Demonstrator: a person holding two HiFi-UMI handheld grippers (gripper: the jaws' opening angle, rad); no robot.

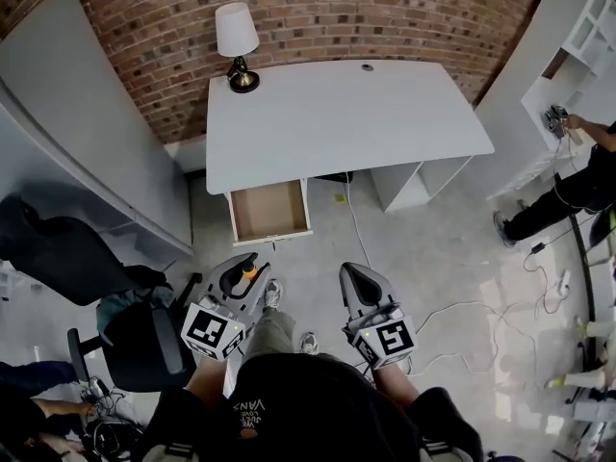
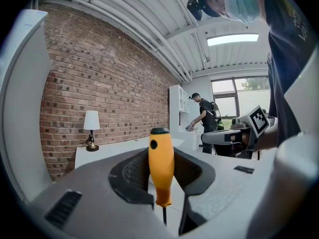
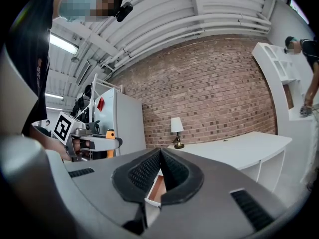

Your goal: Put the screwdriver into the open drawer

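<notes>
My left gripper [image 1: 243, 269] [image 2: 160, 176] is shut on a screwdriver [image 2: 161, 169] with an orange handle [image 1: 249, 271], held upright with its thin shaft pointing down between the pads. The open drawer [image 1: 269, 212], wooden inside with a white front, sticks out from under the white desk [image 1: 337, 123] just ahead of the left gripper. My right gripper [image 1: 357, 282] [image 3: 160, 169] is shut with nothing between its black pads. In the right gripper view the drawer [image 3: 155, 188] shows behind the pads, and the left gripper with the screwdriver [image 3: 109, 142] is at the left.
A table lamp [image 1: 237, 46] stands at the desk's back left corner. A black office chair [image 1: 144, 340] is to my left. White cables [image 1: 462, 316] trail over the floor on the right. A person [image 1: 568, 186] stands by white shelves [image 1: 577, 46] at far right.
</notes>
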